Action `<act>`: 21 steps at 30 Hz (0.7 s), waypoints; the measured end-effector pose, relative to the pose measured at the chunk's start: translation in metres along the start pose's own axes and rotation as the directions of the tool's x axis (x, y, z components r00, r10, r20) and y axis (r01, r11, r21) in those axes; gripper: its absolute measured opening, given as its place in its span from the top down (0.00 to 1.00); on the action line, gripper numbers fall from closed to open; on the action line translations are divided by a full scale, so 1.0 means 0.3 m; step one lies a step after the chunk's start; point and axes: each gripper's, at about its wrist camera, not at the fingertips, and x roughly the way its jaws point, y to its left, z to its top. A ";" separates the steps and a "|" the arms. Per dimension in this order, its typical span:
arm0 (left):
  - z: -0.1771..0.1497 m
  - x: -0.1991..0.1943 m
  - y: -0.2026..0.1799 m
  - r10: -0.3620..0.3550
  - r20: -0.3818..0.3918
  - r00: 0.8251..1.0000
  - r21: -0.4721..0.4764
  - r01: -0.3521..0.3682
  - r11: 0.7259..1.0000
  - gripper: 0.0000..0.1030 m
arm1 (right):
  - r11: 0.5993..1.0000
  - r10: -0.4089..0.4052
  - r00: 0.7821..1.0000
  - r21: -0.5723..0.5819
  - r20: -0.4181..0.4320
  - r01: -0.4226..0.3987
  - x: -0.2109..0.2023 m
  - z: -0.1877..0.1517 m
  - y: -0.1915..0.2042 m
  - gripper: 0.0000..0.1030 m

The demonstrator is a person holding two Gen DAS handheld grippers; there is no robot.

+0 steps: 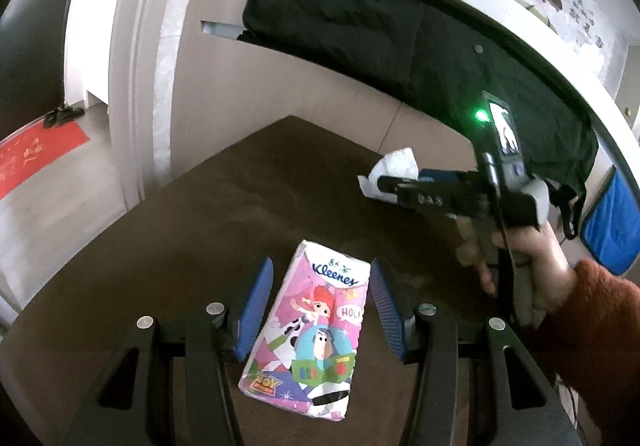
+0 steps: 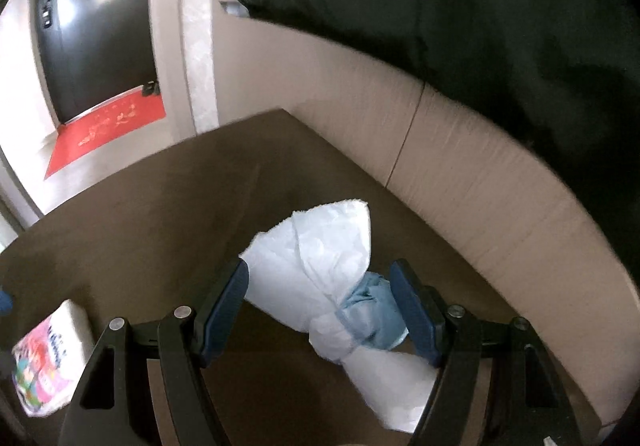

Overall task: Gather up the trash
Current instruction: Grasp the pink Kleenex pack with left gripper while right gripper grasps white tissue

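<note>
On the brown bench (image 1: 168,246), the left tongs (image 1: 320,302) stand wide around the tissue pack (image 1: 312,330), while beyond the pack the right tongs (image 2: 320,306) hold crumpled tissue (image 2: 320,258).

Between the left fingers (image 1: 256,302) lies the tissue pack (image 1: 308,330); ahead bare table (image 1: 240,182), then the wall (image 1: 248,86) blocks

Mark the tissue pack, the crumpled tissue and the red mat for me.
Tissue pack (image 1: 310,330): left wrist view, middle of its printed front.
Crumpled tissue (image 2: 320,246): right wrist view, its white upper bulge between the fingers.
Red mat (image 2: 106,132): right wrist view, middle of its surface by the dark door.
</note>
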 end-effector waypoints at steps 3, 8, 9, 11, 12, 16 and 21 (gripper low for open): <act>-0.003 0.010 -0.009 -0.001 -0.016 1.000 0.014 0.001 1.000 0.50 | 1.000 0.001 1.000 0.018 -0.024 0.000 0.021 0.004 -0.026 0.31; -0.011 0.024 -0.025 -0.018 -0.048 0.999 0.034 0.019 0.999 0.48 | 0.998 -0.022 0.998 0.065 -0.053 0.026 -0.008 -0.018 -0.078 0.59; -0.011 0.026 -0.027 -0.034 -0.062 0.998 0.041 0.036 0.999 0.45 | 0.996 -0.001 0.998 0.090 -0.055 0.006 -0.030 -0.029 -0.095 0.60; -0.007 0.029 -0.026 -0.060 -0.089 0.994 0.059 0.065 0.996 0.40 | 0.994 0.023 0.998 0.112 -0.054 -0.016 -0.068 -0.049 -0.109 0.61; -0.004 0.030 -0.025 -0.062 -0.096 0.993 0.071 0.069 0.995 0.39 | 0.993 0.032 0.998 0.114 -0.049 -0.026 -0.105 -0.069 -0.113 0.61; 0.003 0.038 -0.040 -0.027 -0.117 0.993 0.129 0.042 0.991 0.39 | 0.991 0.056 0.998 0.124 -0.031 -0.052 -0.219 -0.133 -0.124 0.61; -0.013 0.072 -0.070 0.031 -0.159 0.987 0.195 0.001 0.981 0.39 | 0.983 0.078 0.997 0.165 -0.015 -0.075 -0.340 -0.210 -0.157 0.61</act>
